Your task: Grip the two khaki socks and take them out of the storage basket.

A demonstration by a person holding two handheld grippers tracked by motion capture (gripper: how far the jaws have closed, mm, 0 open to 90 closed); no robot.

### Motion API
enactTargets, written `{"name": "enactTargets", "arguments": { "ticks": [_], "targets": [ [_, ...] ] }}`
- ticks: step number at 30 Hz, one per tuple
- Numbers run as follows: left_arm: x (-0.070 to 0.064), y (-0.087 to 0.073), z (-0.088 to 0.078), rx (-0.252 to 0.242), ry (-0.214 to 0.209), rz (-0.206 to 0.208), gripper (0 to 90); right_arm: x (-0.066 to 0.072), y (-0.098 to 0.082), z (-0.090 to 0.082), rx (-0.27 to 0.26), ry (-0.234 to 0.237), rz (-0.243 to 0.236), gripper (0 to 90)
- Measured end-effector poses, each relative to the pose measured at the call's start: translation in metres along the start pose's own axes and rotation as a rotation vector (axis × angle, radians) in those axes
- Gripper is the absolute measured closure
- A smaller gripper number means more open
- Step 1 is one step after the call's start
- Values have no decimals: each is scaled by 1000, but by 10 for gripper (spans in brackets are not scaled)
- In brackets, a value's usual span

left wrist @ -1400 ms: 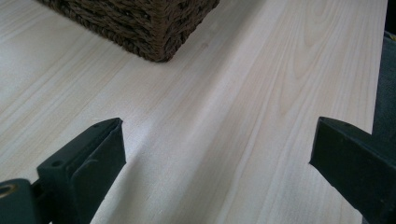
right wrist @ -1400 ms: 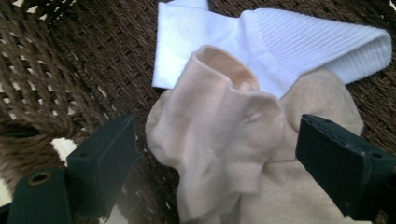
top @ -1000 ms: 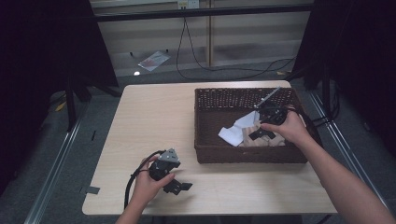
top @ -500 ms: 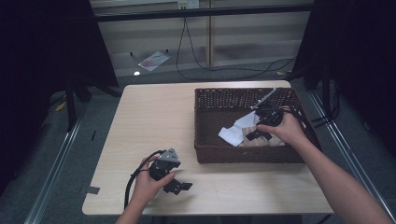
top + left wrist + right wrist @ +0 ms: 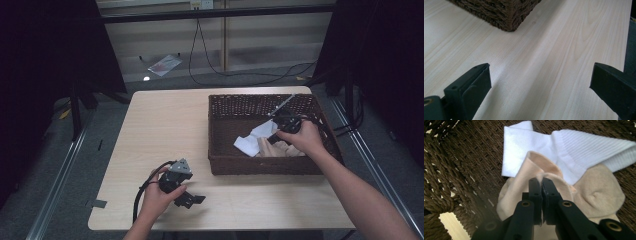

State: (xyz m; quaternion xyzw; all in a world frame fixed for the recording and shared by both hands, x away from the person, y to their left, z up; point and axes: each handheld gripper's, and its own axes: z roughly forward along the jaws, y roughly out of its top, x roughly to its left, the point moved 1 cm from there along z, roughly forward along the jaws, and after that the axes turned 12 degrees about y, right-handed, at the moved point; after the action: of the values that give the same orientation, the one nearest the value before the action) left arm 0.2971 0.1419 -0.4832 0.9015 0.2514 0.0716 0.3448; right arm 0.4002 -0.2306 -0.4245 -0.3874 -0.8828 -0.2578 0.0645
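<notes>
A dark wicker basket (image 5: pixel 260 165) on the right half of the table holds a white sock (image 5: pixel 252 140) and a beige sock (image 5: pixel 282 149). My right gripper (image 5: pixel 276 136) reaches down into the basket; its jaws have just been closing. In the right gripper view the right gripper (image 5: pixel 541 180) is shut, pinching a fold of the beige sock (image 5: pixel 596 195). The white sock (image 5: pixel 574 147) lies partly under the beige one. My left gripper (image 5: pixel 192 200) rests near the table's front edge; the left gripper (image 5: pixel 540 72) stands open over bare wood.
The light wooden table (image 5: pixel 165 125) stretches left of the basket. The basket's corner (image 5: pixel 499 12) lies ahead of the left gripper. A black cable loops beside the left hand. Dark curtains and floor rails flank the table.
In the high view both hands stay where they were, and the socks lie in the same spot in the basket.
</notes>
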Motion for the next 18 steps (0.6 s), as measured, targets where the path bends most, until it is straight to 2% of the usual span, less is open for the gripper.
{"name": "enactTargets", "arguments": {
  "ticks": [4, 6, 9, 10, 11, 12, 13, 14, 15, 18],
  "targets": [
    [0, 0, -1, -8, -4, -13, 29, -2, -1, -9, 18, 13, -3, 885],
    [0, 0, -1, 1, 3, 0, 29, -1, 0, -14, 12, 26, -7, 887],
    [0, 0, -2, 2, 2, -3, 29, 0, 0, -21, 8, 32, -5, 887],
    [0, 0, -2, 2, 0, 2, 29, 0, 1, -30, 2, 36, -7, 887],
    [0, 0, -2, 2, 0, 2, 29, 0, 1, -30, 2, 36, -7, 887],
    [-1, 0, -1, 2, -4, -3, 29, 2, 2, -40, -1, 32, -16, 888],
    [-1, 0, -1, 2, -4, -3, 29, 2, 2, -40, -1, 32, -16, 888],
    [-1, 0, -1, -3, -8, -8, 29, 3, 3, -49, -5, 43, -10, 888],
    [-1, 0, -1, -3, -8, -8, 29, 3, 3, -49, -5, 43, -10, 888],
    [-1, 0, 0, -8, 3, -6, 29, 6, 8, -69, 6, 37, -11, 888]
  ]
}}
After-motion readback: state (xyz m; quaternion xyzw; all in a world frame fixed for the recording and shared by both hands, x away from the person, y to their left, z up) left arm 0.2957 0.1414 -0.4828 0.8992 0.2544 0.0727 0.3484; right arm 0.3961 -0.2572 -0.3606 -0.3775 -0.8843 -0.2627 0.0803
